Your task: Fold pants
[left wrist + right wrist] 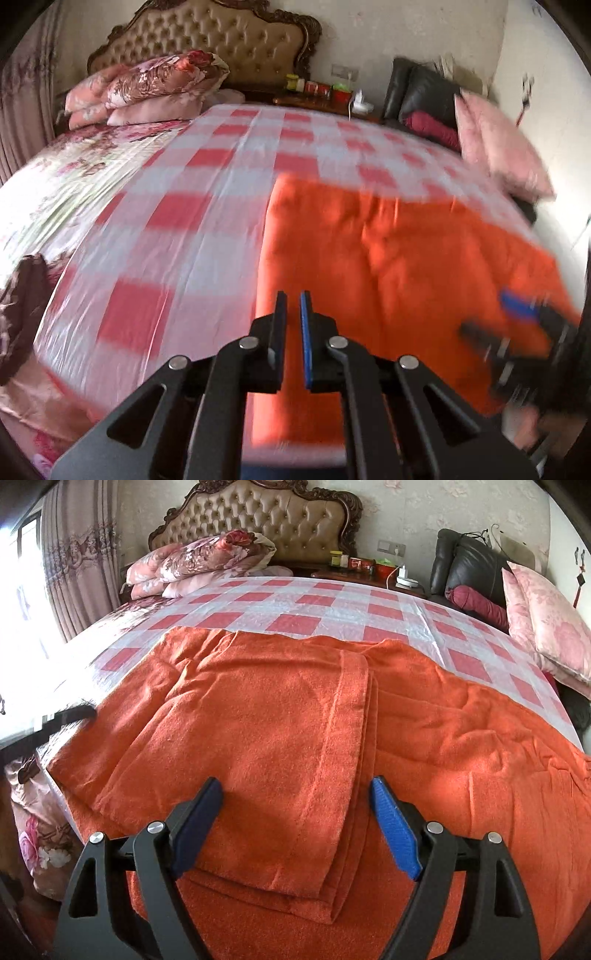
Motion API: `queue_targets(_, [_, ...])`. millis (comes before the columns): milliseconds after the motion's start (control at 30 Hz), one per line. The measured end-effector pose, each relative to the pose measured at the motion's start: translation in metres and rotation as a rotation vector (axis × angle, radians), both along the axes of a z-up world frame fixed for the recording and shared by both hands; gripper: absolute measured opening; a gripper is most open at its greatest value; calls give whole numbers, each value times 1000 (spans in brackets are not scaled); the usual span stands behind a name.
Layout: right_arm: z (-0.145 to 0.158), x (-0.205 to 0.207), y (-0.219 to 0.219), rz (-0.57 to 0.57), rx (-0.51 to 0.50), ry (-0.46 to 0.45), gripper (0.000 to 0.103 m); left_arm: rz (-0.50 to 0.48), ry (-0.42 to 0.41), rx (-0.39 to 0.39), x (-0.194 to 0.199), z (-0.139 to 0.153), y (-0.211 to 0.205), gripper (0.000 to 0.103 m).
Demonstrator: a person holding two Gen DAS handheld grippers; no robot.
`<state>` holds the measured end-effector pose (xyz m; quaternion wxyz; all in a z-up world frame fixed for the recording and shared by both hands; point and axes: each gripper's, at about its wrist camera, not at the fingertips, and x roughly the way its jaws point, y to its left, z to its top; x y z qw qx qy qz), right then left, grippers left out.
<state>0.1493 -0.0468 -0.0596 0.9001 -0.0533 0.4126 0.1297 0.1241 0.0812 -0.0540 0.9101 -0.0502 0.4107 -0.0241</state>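
Orange terry pants point(280, 731) lie spread on the checked bed cover, one layer folded over with its hemmed edge running down the middle. My right gripper point(297, 794) hovers open just above that folded layer, a finger on either side of the hem and nothing held. In the blurred left wrist view the pants point(388, 266) fill the right half. My left gripper point(293, 306) is over their left edge with its pads nearly together and nothing between them. The right gripper point(517, 306) appears there as a blur at the far right.
A red and white checked plastic cover point(332, 605) tops the bed. Folded floral quilts point(199, 565) sit by the tufted headboard point(266, 520). Pink pillows point(546, 620) and a black chair point(469, 565) stand on the right, and a cluttered nightstand point(369, 572) behind.
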Motion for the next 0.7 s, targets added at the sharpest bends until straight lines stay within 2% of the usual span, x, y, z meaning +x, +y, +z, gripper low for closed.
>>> queue_targets(33, [0, 0, -1, -1, 1, 0, 79, -9, 6, 46, -9, -7, -3, 8])
queue_targets(100, [0, 0, -1, -3, 1, 1, 79, -25, -25, 88, -19, -12, -5, 8])
queue_targets(267, [0, 1, -1, -2, -3, 2, 79, -27, -56, 97, -24, -15, -3, 8])
queue_targets(400, [6, 7, -7, -7, 5, 50, 79, -34, -88, 125, -28, -18, -6, 8])
queue_targets(533, [33, 18, -13, -2, -2, -30, 80, -34, -101, 92, -29, -18, -1, 8])
queue_targets(633, [45, 42, -11, -5, -36, -44, 81, -38, -107, 67, -29, -18, 3, 8])
queue_targets(700, [44, 64, -4, 3, -93, -33, 82, -42, -111, 56, -30, -19, 4, 8])
